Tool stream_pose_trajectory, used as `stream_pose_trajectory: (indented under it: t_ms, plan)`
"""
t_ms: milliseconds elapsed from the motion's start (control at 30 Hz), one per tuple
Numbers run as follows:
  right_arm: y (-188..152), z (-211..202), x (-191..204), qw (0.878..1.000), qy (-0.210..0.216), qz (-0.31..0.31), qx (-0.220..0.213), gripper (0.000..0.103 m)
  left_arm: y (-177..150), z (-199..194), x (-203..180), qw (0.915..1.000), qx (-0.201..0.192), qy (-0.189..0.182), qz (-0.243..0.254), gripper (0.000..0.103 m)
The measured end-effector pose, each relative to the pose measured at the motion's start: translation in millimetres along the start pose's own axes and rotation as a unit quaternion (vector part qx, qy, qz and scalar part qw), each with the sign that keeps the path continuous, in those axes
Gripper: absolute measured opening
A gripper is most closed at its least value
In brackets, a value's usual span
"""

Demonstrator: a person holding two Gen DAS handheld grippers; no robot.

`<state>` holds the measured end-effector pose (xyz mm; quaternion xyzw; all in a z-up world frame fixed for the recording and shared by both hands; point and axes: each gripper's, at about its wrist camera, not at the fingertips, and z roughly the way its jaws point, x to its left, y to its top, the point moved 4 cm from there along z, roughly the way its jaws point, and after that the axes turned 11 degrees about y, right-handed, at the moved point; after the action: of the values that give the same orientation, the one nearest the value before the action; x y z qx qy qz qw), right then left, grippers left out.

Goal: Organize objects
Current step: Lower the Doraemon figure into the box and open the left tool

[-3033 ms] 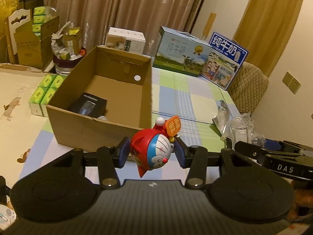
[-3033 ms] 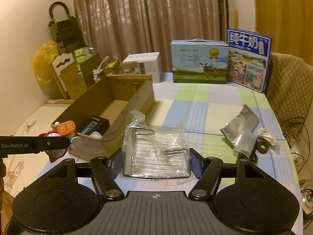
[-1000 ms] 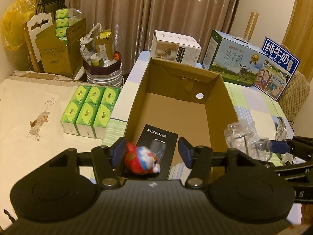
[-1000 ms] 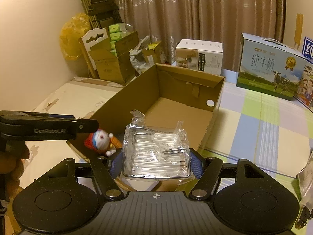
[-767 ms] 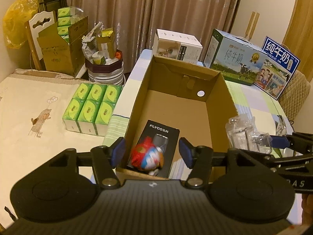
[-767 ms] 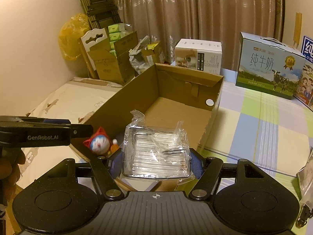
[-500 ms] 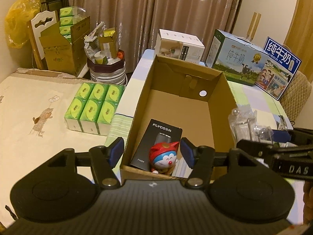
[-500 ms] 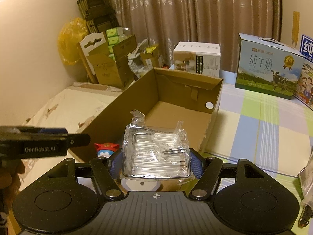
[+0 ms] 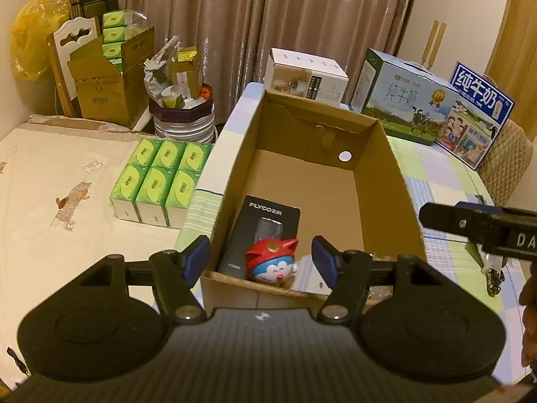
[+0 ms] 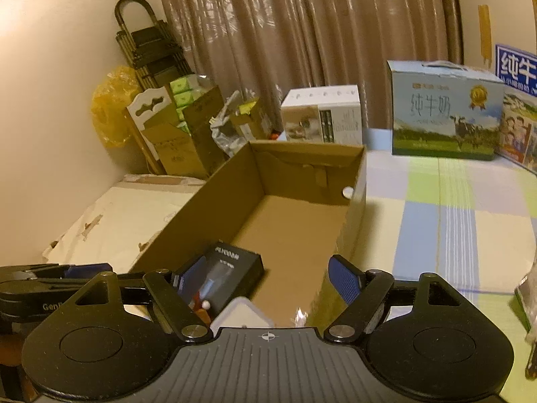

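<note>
Left black two-finger gripper (image 9: 261, 257) w/ blue pads is hanging over the near end of the open brown cardboard box (image 9: 382, 154), jaws spreading apart, nothing pinched btwn them. Right under it, inside the box at the near wall, the small red-and-blue cat-robot toy figure (image 9: 272, 264) is sitting face-up, leaning on the near end of the flat black FLYCO-labelled carton (image 9: 265, 226) that's lying on the box floor. Something pale is showing just at 3 o'clock of the toy, can't tell what it is.

Right black two-finger gripper (image 10: 266, 273) is pointing into the same box from the other side, jaws also widening, pads clear of everything. Below it in the right wrist view a white rounded-corner thing (image 10: 241, 314) is poking up at the near edge of the box, w/ a bit of crinkly clear plastic (image 10: 300, 315) at its 3 o'clock. Can't say if that's one item or two.

Box is sitting on a pastel checked tablecloth (image 9: 439, 181). At 9 o'clock of the box, a block of six green tissue packs (image 9: 157, 178) is resting on the cream sheet. Farther back, at 12 to 1 o'clock: white appliance box (image 9: 308, 79), then blue-green milk carton w/ handle (image 9: 402, 100), then blue milk gift box (image 9: 476, 110). Brown curtains (image 9: 268, 16) are hanging behind it all.
</note>
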<state>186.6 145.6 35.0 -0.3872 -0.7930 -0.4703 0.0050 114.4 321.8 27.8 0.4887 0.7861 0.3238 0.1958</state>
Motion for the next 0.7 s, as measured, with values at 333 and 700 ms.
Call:
stream_pose_trajectory:
  t_ms: [333,700]
  plan:
    - [-19,-41,-3,1.0,-0.014,0.012,-0.004,0.077,-9,-30,-17,0.9999,-0.004,-0.009,0.013,0.071]
    - [-35,-131,-22,0.997,-0.052,0.037,-0.045,0.077,-19,-82,-58,0.9984,-0.03,-0.039,0.027,0.086]
